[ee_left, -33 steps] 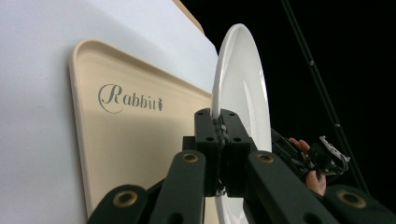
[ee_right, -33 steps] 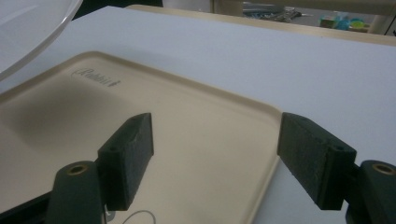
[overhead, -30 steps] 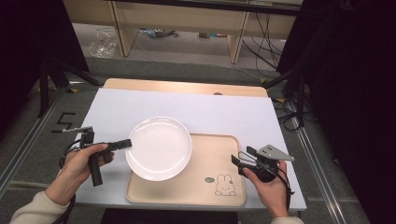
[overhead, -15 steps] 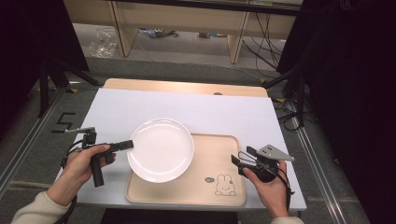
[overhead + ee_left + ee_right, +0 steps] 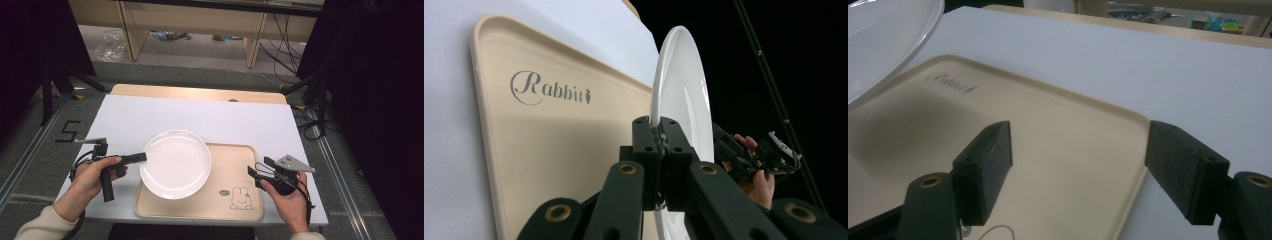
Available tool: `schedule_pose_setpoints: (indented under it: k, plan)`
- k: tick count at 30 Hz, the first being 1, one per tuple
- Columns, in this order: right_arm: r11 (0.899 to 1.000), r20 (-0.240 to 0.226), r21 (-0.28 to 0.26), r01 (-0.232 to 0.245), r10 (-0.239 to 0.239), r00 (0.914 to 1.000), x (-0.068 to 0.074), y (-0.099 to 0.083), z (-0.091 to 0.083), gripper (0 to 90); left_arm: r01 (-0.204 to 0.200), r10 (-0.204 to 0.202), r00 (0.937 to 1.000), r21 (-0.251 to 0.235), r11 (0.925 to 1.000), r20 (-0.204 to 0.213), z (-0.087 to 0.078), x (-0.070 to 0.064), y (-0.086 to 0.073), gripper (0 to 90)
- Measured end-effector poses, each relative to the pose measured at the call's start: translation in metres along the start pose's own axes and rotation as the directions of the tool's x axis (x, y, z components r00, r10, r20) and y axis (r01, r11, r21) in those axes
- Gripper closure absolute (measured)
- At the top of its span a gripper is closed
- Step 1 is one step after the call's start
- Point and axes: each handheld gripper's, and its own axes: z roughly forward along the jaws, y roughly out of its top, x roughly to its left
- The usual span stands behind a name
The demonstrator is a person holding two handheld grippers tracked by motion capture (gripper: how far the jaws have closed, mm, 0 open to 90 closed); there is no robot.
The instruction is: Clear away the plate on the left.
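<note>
A round white plate (image 5: pixel 175 163) hangs over the left half of a beige tray (image 5: pixel 235 170) printed with a rabbit and the word "Rabbit". My left gripper (image 5: pixel 142 157) is shut on the plate's left rim and holds it off the tray. In the left gripper view the plate (image 5: pixel 684 100) stands edge-on between the closed jaws of that gripper (image 5: pixel 660 145), with the tray (image 5: pixel 549 145) behind. My right gripper (image 5: pixel 252 172) rests open at the tray's right edge; in the right gripper view it (image 5: pixel 1078 165) has nothing between its fingers, above the tray (image 5: pixel 1063 145), and the plate (image 5: pixel 883 40) shows at the upper left.
The tray lies on a white table sheet (image 5: pixel 150 117) at its front edge. A wooden table edge (image 5: pixel 200 93) runs along the back. Dark curtains, cables and floor surround the table. The far half of the sheet holds nothing.
The left gripper has carried the plate slightly to the right, further over the tray. The right gripper has stayed where it was.
</note>
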Motion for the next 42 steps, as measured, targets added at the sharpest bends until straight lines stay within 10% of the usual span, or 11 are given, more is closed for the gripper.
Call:
schedule_pose_setpoints:
  k: [30,32,42]
  plan:
    - [1.0,-0.001,0.004,0.002,-0.002,1.0,0.0,0.0,0.0,27.9,-0.039,0.044,0.9955,0.062,0.9973,-0.084,0.024,0.013,-0.01,87.2]
    - [1.0,-0.003,0.003,0.002,-0.002,1.0,0.0,0.0,0.0,27.9,0.011,-0.003,0.9929,0.064,0.9979,-0.119,0.025,0.01,-0.012,87.1]
    - [1.0,-0.003,0.003,0.003,-0.003,1.0,0.0,0.0,0.0,27.9,0.011,-0.001,0.9901,0.077,0.997,-0.141,0.03,0.013,-0.014,87.0]
